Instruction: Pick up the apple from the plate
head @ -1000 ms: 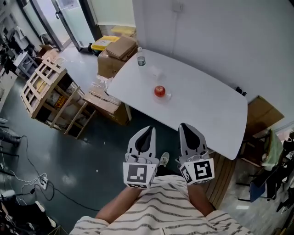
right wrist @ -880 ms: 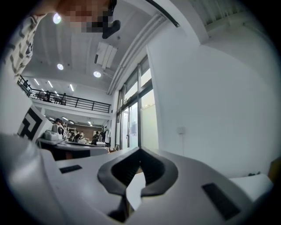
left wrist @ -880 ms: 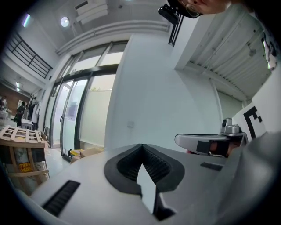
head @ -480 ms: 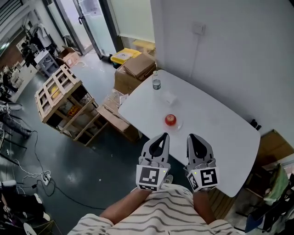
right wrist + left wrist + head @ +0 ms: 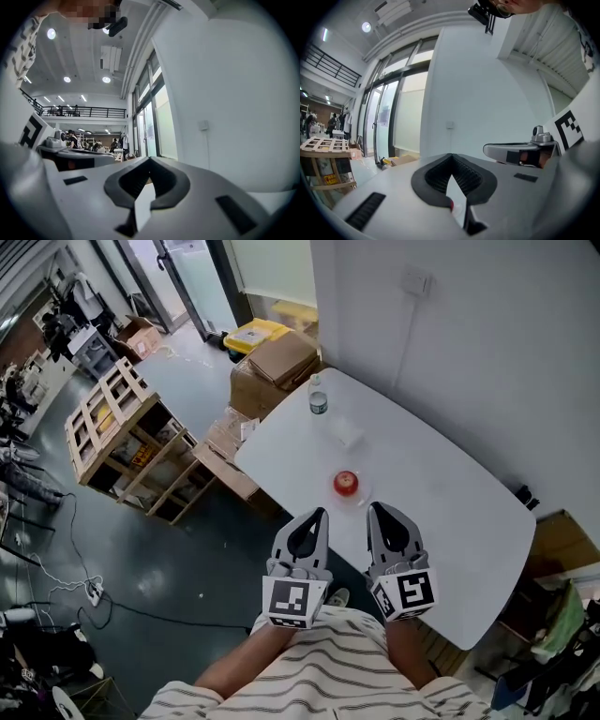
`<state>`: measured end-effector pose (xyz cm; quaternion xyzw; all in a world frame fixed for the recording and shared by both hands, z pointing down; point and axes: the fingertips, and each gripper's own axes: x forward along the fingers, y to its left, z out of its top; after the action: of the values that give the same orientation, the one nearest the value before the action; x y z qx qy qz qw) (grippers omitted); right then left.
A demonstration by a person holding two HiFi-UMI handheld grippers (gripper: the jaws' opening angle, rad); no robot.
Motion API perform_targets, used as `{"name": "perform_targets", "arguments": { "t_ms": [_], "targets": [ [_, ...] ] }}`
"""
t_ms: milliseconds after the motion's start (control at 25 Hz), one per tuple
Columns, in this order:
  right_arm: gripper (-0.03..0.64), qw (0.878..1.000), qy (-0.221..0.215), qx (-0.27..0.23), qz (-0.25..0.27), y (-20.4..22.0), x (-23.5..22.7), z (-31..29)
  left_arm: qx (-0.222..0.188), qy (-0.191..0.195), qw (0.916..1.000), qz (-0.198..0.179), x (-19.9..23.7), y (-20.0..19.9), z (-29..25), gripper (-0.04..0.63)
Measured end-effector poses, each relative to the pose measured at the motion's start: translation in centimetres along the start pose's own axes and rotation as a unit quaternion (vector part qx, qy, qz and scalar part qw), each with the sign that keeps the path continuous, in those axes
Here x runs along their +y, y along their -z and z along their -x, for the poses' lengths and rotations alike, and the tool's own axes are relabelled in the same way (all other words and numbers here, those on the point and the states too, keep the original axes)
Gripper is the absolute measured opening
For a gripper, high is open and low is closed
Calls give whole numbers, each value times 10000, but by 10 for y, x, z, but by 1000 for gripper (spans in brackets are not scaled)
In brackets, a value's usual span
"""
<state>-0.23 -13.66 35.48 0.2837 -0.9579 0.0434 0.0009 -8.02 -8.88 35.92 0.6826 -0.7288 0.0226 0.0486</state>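
A red apple (image 5: 346, 482) sits on a small clear plate (image 5: 355, 495) near the front edge of the white table (image 5: 441, 493). Both grippers are held side by side in front of the person's striped shirt, pointing at the table. My left gripper (image 5: 318, 514) is just short of the table's edge, below and left of the apple, with its jaws shut and nothing in them. My right gripper (image 5: 376, 509) is over the table's front edge, below and right of the apple, also shut and holding nothing. Through the left gripper (image 5: 451, 156) jaws a red sliver of the apple (image 5: 450, 204) shows.
A water bottle (image 5: 318, 401) stands at the table's far left corner, and a small clear item (image 5: 349, 434) lies behind the apple. Wooden crates (image 5: 117, 432) and cardboard boxes (image 5: 279, 359) stand on the floor to the left. A white wall runs behind the table.
Both grippers have moved forward towards the table and the apple now lies just beyond their tips. Their jaws have stayed shut.
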Motion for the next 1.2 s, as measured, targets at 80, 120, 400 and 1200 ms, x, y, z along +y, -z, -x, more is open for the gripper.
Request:
{"name": "perform_targets", "arguments": {
  "t_ms": [80,120,400,1200],
  "targets": [
    [12,10000,6,71,21,5,1,-8,69,37,10000,43,7,7,-7,3],
    [12,10000,18,87,25,6,1,-13,87,75,9999,49,11,9,-12,3],
    [12,9991,277,306,7,15,-11,-39,210,476,9986,133,25,21,-49,3],
    [14,9907,713,1095,-379,88,-35,-52,1081,1347,9849,117,19,112,-107,8]
  ]
}}
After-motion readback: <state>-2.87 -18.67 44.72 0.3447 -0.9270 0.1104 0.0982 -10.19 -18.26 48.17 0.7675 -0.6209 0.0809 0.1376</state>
